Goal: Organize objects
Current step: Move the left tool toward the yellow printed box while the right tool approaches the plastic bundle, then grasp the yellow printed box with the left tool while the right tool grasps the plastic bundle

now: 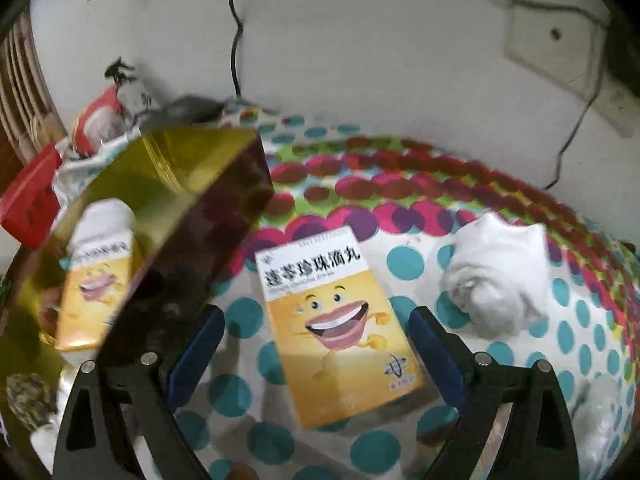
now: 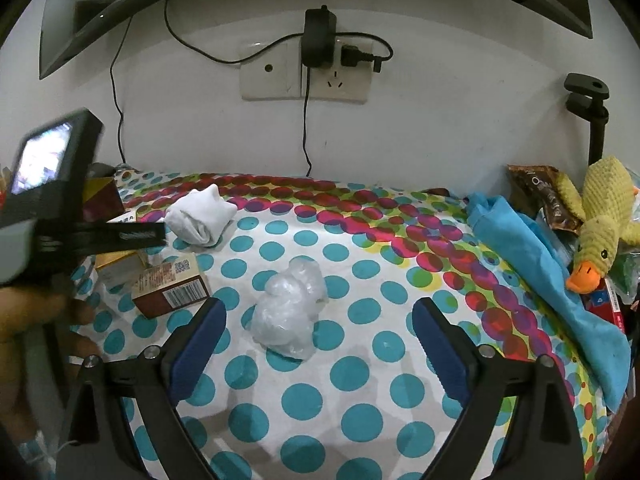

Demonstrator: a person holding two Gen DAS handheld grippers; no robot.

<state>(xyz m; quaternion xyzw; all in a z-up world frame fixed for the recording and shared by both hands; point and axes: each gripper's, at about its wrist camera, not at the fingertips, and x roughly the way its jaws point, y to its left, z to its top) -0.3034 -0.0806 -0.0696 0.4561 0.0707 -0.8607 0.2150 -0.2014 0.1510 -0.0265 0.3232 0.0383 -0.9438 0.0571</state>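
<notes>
In the left wrist view my left gripper [image 1: 316,320] is open, its fingers either side of an orange medicine box [image 1: 340,328] with a smiling cartoon face, lying flat on the dotted cloth [image 1: 500,352]. A shiny gold box [image 1: 132,208] stands just left and mirrors it. A rolled white sock [image 1: 496,276] lies to the right. In the right wrist view my right gripper [image 2: 318,320] is open above a crumpled clear plastic bag [image 2: 290,312]. The sock [image 2: 202,216] lies further back, a brown barcode box [image 2: 172,286] at the left, beside the left gripper's body [image 2: 52,196].
A blue cloth [image 2: 540,280], a yellow plush duck [image 2: 600,232] and snack packets [image 2: 536,192] crowd the right edge. A red box [image 1: 30,196] and clutter sit at the far left. Wall sockets [image 2: 304,72] and cables hang behind the table.
</notes>
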